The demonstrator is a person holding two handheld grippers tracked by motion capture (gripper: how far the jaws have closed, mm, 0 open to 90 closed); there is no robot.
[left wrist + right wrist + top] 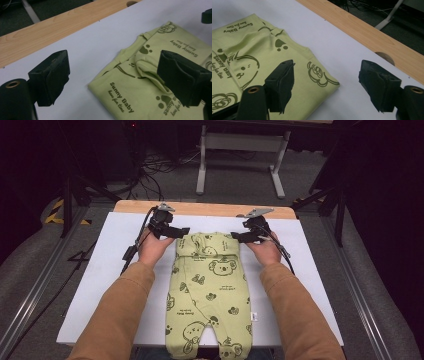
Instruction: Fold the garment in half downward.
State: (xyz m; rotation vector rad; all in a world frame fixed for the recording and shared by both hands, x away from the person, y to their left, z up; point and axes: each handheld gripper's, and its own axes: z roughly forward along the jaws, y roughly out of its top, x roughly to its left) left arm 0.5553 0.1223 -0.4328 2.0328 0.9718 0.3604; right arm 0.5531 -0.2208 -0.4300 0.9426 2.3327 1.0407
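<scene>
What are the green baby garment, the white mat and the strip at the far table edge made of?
Green baby garment: soft knit fabric, probably cotton; matte, creased, printed with dark animals and text.
White mat: smooth matte sheet, maybe paper or plastic; hard to tell.
Far strip: wood or wood-look laminate, with visible grain.

One light-green baby garment (209, 290) printed with koala faces is lying on one white table mat (115, 270). Two black two-jaw grippers are hovering at its far corners, the left gripper (176, 232) and the right gripper (239, 237), each sitting in one of two hands.
</scene>
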